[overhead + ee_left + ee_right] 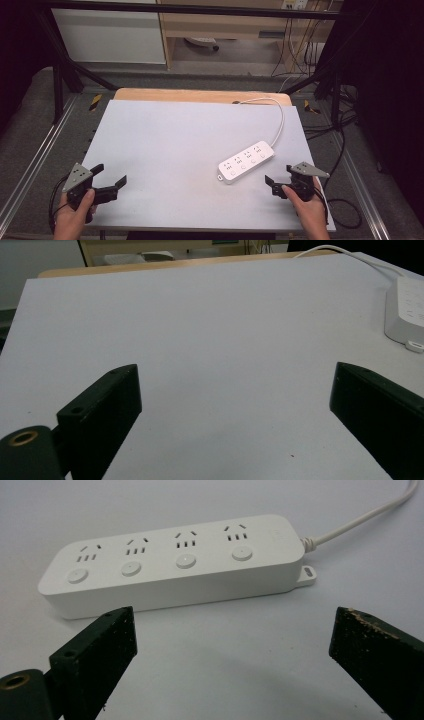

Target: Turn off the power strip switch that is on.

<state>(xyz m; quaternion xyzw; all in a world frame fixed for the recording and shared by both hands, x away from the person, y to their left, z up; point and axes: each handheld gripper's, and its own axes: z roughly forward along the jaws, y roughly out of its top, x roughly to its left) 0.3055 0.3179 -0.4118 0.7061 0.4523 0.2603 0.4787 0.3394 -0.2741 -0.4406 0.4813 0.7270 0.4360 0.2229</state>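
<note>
- Here is the white power strip [247,161], lying flat on the pale grey table [170,150], right of centre and set on a diagonal, its near end toward the person.
- Four sockets run along its top, each with a round button beside it; the right gripper view [172,562] shows them clearly.
- Its white cord [278,120] leaves the far end, curves up across the table and goes over the far edge by the wooden board [200,95].
- A small mounting tab sticks out at the strip's near end in the high view.
- The right gripper [281,177] sits low over the table's near right corner, held in the person's right hand [307,207], just beside the strip's near end but not touching it.
- Its jaws stand wide apart, nothing between them; in the right gripper view the strip lies just beyond the tips, long side facing them.
- One of those right jaws shows a worn, crumbly edge.
- Over on the other side, the left gripper [111,176] rests near the table's near left corner, gripped by the left hand [75,215], well apart from the strip.
- Its jaws are spread wide too, with only bare table between them.
- In the left gripper view the strip's end [405,310] sits at the far right edge.
</note>
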